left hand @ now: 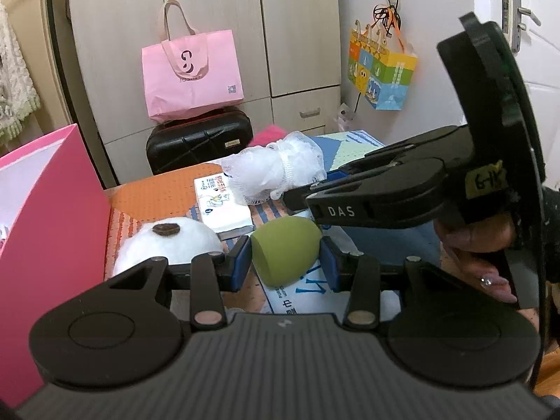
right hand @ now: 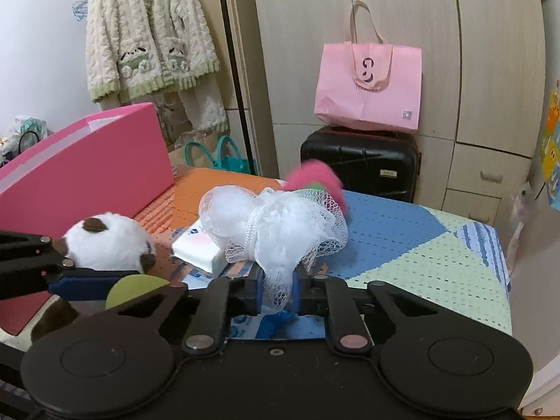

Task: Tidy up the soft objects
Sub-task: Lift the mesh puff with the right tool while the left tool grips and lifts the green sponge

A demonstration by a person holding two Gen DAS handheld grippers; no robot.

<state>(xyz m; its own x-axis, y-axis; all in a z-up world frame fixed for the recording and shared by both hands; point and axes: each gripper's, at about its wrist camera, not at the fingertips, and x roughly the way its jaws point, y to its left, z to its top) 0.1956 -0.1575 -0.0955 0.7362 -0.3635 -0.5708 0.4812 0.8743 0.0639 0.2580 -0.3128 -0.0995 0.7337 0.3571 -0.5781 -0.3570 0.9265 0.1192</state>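
**Left wrist view: both claws pinching soft things**

Left wrist view is showing your left claw (left hand: 285, 257) pinching the green sponge (left hand: 285, 250), an egg-shaped, matte piece, low over the tabletop (right hand: 402, 241). It is looking light and squashy, so hold it across its broad middle, as you are doing. Your right claw (right hand: 278, 288) is pressing together on a tail of the white mesh puff (right hand: 276, 224), which is lying on the tabletop beside a tissue pack (right hand: 199, 248). The netting is looking airy and loose, likely to stretch or slip; the knotted cord at its centre is probably the firmer hold. A white plush (right hand: 108, 241) is sitting near the pink box (right hand: 87, 175).
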